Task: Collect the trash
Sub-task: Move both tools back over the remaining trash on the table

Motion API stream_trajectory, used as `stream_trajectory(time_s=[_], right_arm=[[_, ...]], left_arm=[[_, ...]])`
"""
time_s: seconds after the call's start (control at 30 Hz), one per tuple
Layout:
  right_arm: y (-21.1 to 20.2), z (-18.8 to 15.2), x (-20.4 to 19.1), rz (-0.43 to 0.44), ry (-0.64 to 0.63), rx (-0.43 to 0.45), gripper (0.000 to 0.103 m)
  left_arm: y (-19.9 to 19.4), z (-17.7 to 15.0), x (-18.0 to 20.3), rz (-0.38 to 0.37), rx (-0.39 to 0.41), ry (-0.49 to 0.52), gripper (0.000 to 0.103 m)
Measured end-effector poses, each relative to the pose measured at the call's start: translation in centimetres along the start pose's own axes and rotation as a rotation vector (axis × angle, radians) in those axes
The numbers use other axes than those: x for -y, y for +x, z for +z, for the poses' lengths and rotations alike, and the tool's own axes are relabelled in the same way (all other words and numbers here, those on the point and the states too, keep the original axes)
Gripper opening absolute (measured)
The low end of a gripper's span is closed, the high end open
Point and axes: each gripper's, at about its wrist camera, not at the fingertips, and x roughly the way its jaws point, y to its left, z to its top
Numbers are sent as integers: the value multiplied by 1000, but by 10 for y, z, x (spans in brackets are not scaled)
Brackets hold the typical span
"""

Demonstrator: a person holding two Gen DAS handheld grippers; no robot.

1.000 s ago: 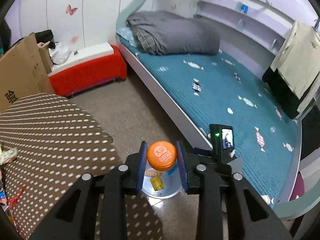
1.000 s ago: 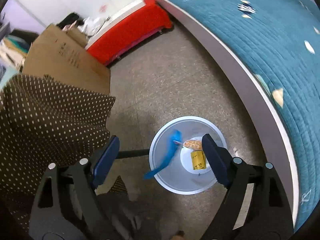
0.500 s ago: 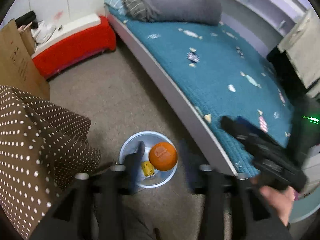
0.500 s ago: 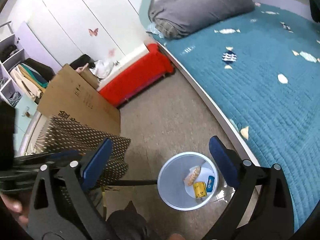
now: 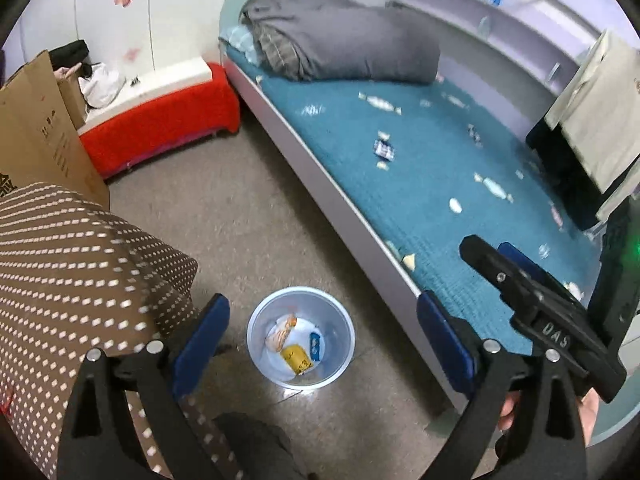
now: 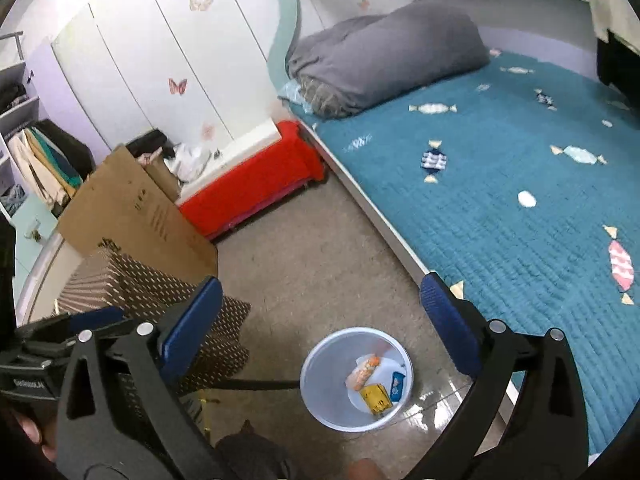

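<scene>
I hang left gripper (image 5: 322,326) over waste bin (image 5: 256,322), jaws opening, nothing between; right gripper (image 6: 316,316) wide, empty, above wrappers (image 6: 362,374).

bin (image 5: 301,376): mouth open from above | left: dotted cloth (image 5: 80,264) just beside | right: bed edge (image 5: 360,236) near | floor (image 5: 240,208) bare toward red bench (image 5: 160,128) | box (image 5: 36,128) behind cloth

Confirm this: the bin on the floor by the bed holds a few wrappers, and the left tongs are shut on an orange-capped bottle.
Not quite. The left tongs grip nothing: their jaws are opening, with only the bin in view below them, as the left wrist view shows. The bin does stand by the bed and holds a few wrappers.
</scene>
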Motion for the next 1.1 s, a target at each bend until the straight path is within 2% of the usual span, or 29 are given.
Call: stream_trajectory(time_s=[0.2,0.43,0.73,1.1], right_arm=[[-39,7,-34,22,-31,66,97],[-67,2,-93,92,-120,71,97],[-86,-21,-186,224,-250,39,97],[-81,-65,-297,401,-440,-40,97]], left_arm=[[-61,-18,-12,33,143,-1,94],[-128,-43,-43,100,276,-25,95],[-199,-85,-98,193,378,-76,95],[-253,-147,-177,299,430,-179,96]])
